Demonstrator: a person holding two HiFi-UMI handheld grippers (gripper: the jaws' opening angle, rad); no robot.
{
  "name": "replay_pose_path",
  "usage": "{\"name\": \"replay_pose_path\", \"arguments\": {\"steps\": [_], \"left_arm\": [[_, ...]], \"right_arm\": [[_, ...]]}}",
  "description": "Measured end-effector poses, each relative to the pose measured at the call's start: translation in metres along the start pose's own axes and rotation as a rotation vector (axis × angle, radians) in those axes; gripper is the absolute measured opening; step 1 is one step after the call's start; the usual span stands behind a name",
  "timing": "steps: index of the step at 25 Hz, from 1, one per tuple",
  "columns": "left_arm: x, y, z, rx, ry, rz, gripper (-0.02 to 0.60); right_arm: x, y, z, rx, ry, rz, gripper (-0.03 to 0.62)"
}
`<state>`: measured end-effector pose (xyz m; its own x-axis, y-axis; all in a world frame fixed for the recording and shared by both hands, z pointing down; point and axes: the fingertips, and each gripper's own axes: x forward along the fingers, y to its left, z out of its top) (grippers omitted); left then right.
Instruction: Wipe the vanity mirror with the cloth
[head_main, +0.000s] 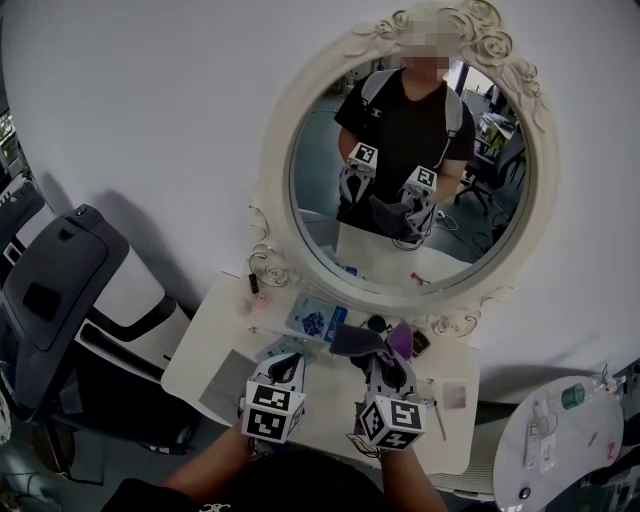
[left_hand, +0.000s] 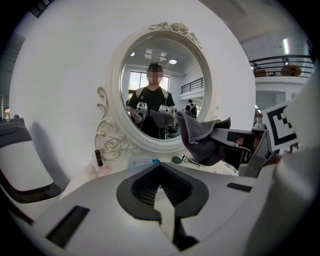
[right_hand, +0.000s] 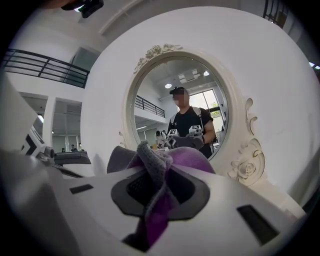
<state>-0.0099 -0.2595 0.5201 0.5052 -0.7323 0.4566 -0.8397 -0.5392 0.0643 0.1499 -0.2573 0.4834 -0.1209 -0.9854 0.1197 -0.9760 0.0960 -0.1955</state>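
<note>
Low in the head view, left gripper (head_main: 288, 360) and right gripper (head_main: 378, 352) side by side above the counter (head_main: 210, 345), both pointing at the vanity mirror (head_main: 415, 165), left gripper view, fingers pressed together on nothing, right gripper view, fingers clamped on the grey and purple cloth (right_hand: 156, 167), cloth near the mirror's bottom edge

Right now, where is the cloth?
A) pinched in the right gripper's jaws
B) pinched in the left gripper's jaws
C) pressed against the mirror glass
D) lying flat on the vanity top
A: the right gripper view shows the grey and purple cloth bunched between the jaws of the right gripper, while the left gripper has its jaws together on nothing.
</note>
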Motion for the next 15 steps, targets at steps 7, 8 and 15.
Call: {"name": "replay_pose_path", "arguments": {"steps": [7, 8, 15], "left_arm": [[0.001, -0.002, 0.002, 0.012, -0.001, -0.005, -0.002], [0.001, -0.002, 0.002, 0.013, -0.002, -0.006, -0.001], [-0.004, -0.003, 0.000, 0.020, 0.003, -0.012, -0.001]], "right_arm": [[-0.002, 0.002, -0.004, 0.000, 0.013, 0.004, 0.049], [-0.002, 0.004, -0.005, -0.001, 0.014, 0.009, 0.049], [-0.007, 0.016, -0.010, 0.025, 0.031, 0.040, 0.049]]}}
